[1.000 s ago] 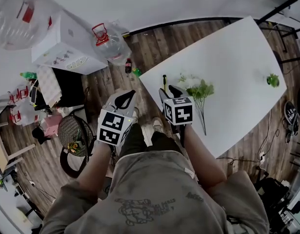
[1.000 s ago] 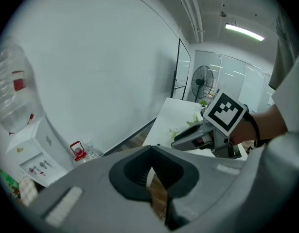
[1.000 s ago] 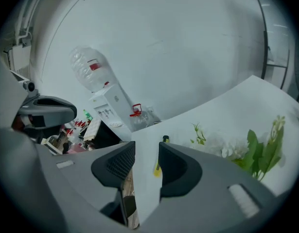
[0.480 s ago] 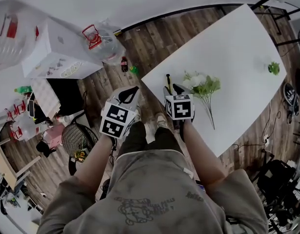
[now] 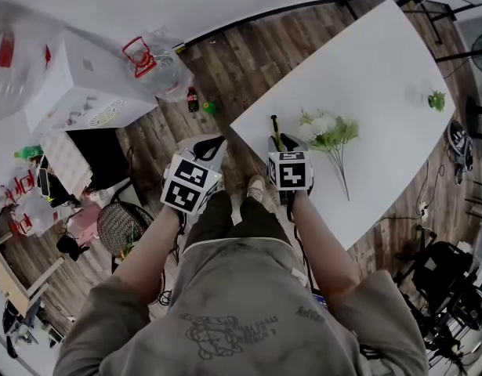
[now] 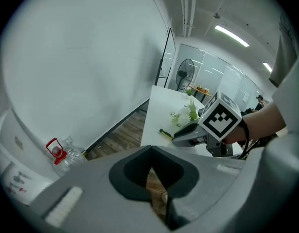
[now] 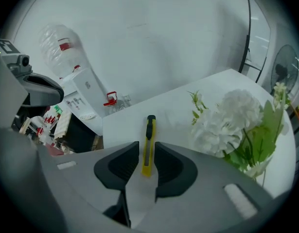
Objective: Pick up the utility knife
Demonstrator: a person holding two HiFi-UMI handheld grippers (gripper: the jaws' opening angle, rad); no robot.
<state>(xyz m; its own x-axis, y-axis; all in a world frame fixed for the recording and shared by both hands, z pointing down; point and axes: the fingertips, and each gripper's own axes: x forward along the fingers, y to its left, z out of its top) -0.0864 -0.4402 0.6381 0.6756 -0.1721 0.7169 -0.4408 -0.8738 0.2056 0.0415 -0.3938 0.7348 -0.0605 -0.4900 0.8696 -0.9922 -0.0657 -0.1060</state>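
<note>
The utility knife [image 7: 149, 140], yellow with a black tip, lies flat on the white table [image 7: 173, 110] near its corner. It also shows as a thin dark stick [image 5: 273, 125] in the head view. My right gripper [image 7: 147, 150] is open by a narrow gap, with a jaw on each side of the knife's near end; it sits just behind the knife [image 5: 281, 140]. My left gripper [image 5: 212, 142] hangs over the wooden floor left of the table. Its tips [image 6: 150, 152] are shut on nothing. From there the knife [image 6: 166, 133] is seen beside the right gripper.
A bunch of white and green artificial flowers [image 5: 327, 131] lies just right of the knife. A small green sprig [image 5: 436, 99] sits at the table's far right edge. On the floor to the left stand a large water bottle [image 5: 150, 61] and a white box [image 5: 76, 92].
The head view has drifted a little. My right gripper has crept slightly forward along the knife. The left gripper keeps its place and the knife has not moved on the table.
</note>
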